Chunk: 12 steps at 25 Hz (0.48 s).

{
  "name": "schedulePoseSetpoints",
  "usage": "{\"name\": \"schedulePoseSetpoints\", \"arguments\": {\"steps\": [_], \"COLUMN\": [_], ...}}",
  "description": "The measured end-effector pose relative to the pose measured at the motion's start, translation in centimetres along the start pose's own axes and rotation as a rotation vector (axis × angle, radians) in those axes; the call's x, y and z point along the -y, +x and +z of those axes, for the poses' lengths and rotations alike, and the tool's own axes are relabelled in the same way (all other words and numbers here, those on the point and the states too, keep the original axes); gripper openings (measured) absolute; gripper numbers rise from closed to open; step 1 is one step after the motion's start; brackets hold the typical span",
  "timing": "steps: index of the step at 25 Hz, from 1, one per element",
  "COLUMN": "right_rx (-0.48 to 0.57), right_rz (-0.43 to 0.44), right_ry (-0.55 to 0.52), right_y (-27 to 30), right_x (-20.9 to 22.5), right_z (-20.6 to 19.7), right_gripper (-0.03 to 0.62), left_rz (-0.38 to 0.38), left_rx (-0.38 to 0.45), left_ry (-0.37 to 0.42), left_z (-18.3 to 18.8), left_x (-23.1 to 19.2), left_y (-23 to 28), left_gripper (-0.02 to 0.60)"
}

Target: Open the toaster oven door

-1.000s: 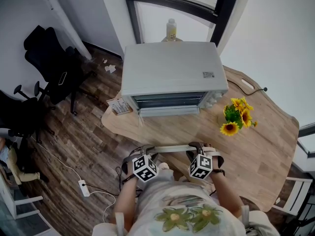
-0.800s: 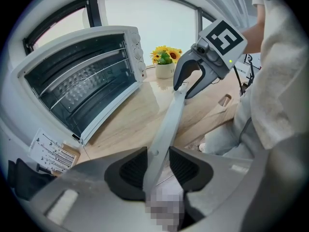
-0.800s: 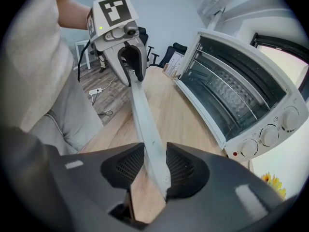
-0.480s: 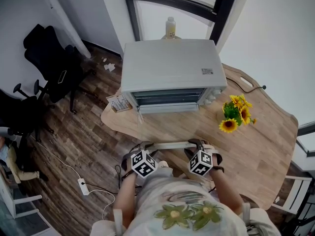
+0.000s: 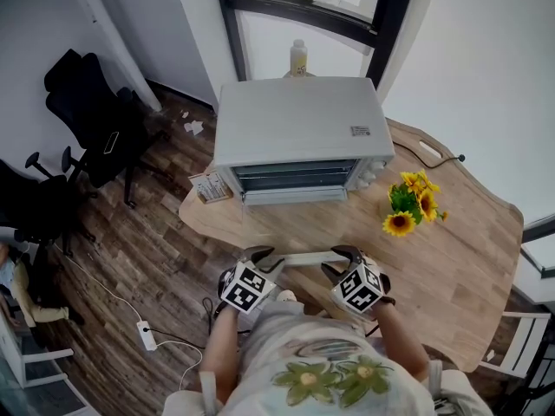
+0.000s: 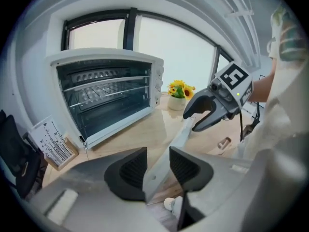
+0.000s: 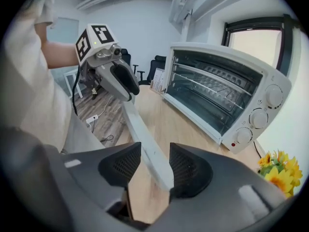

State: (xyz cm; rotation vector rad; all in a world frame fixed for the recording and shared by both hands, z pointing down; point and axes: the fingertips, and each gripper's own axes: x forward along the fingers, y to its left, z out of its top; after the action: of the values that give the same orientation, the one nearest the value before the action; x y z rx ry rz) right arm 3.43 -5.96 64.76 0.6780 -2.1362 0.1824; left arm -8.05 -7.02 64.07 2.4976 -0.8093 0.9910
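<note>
Head view: near the table's (image 5: 460, 232) front edge, the oven's (image 5: 299, 133) handle (image 5: 303, 256) is clamped by the left tongs (image 5: 261, 259); the right tongs (image 5: 336, 260) are being opened around it.

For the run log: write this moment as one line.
toaster oven open | left tool shut on white bar | right tool opening, bar between jaws
</note>
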Motion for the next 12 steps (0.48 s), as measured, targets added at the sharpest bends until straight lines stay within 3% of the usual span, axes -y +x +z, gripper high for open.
{"name": "schedulePoseSetpoints", "arguments": {"steps": [3,7,12], "right_rx": [0.071,0.206,0.379], "right_rz": [-0.034,-0.089,-0.159], "right_ry": [0.052,0.135,0.217], "right_y": [-1.3,-3.4,-6.2], "right_x": [0.7,1.8,2.9], "right_z": [1.6,4.6,8.2], "right_gripper": [0.179,0.118,0.01], "left_rz": [0.025,0.08,0.148], "left_rx": [0.093,0.226,0.373], "left_ry": [-0.063,-0.125,-0.157], "left_z": [2.5,5.8,8.9], "left_x": [-0.6,-1.3,-1.4], "left_y": [-1.2,-3.3,-5.8], "left_gripper": [0.15,0.15,0.053]}}
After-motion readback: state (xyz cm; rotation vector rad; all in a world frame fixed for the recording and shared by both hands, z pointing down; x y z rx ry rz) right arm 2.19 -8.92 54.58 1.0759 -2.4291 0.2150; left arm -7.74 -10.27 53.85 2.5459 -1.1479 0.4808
